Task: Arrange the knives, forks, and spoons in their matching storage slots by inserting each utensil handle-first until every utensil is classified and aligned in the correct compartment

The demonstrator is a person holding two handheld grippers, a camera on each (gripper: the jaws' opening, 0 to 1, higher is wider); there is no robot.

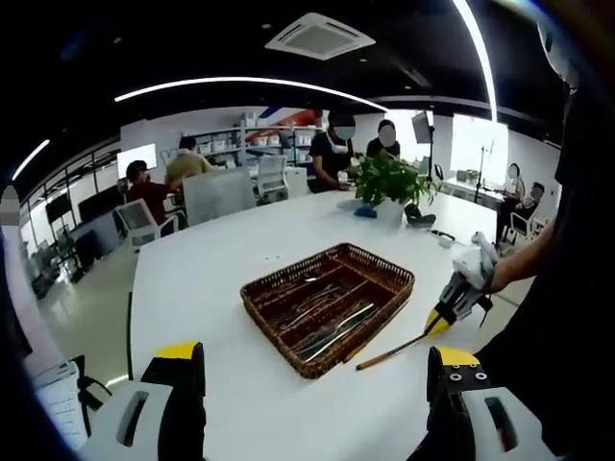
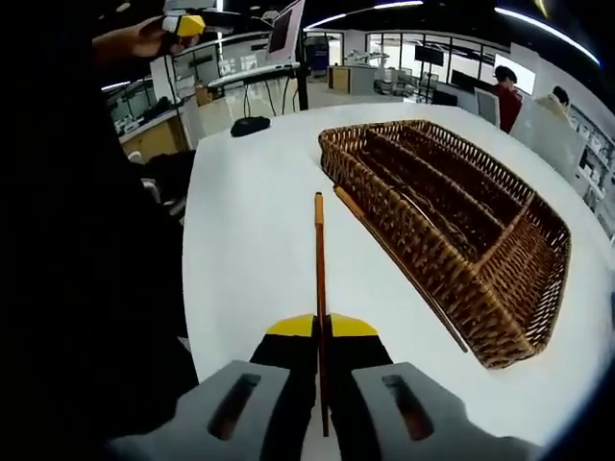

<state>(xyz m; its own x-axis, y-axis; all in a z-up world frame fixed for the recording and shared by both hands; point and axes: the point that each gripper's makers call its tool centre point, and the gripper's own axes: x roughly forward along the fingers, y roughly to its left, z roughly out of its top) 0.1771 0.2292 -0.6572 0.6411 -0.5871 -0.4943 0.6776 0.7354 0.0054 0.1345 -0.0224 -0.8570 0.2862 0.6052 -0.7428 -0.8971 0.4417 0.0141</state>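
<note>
Left gripper view: the left gripper point(image 1: 315, 360) hangs over the near edge of the white table point(image 1: 211, 279), jaws wide apart w/ nothing between them. The wicker tray point(image 1: 329, 305) sits mid-table just beyond, w/ metal utensils point(image 1: 332, 327) lying in its long slots; can't tell knives from forks or spoons at this size. To the right, the right gripper point(image 1: 440, 323) comes in, held by a hand, jaws together on a thin brown-handled utensil point(image 1: 389, 352) that slants down-left, its tip near the tray's near right corner. Far side: a potted plant point(image 1: 389, 182) on the table, seated people and chairs beyond it.

Right gripper view: the right gripper point(image 2: 322, 331) has its jaws clamped on the brown-handled utensil point(image 2: 319, 259), handle pointing straight away over the bare table point(image 2: 250, 240). The wicker tray point(image 2: 500, 288) lies to the right of it, near but apart. Can't tell which kind of utensil this is, working end is hidden. Far left, the left gripper point(image 2: 183, 24) shows in a hand.
</note>
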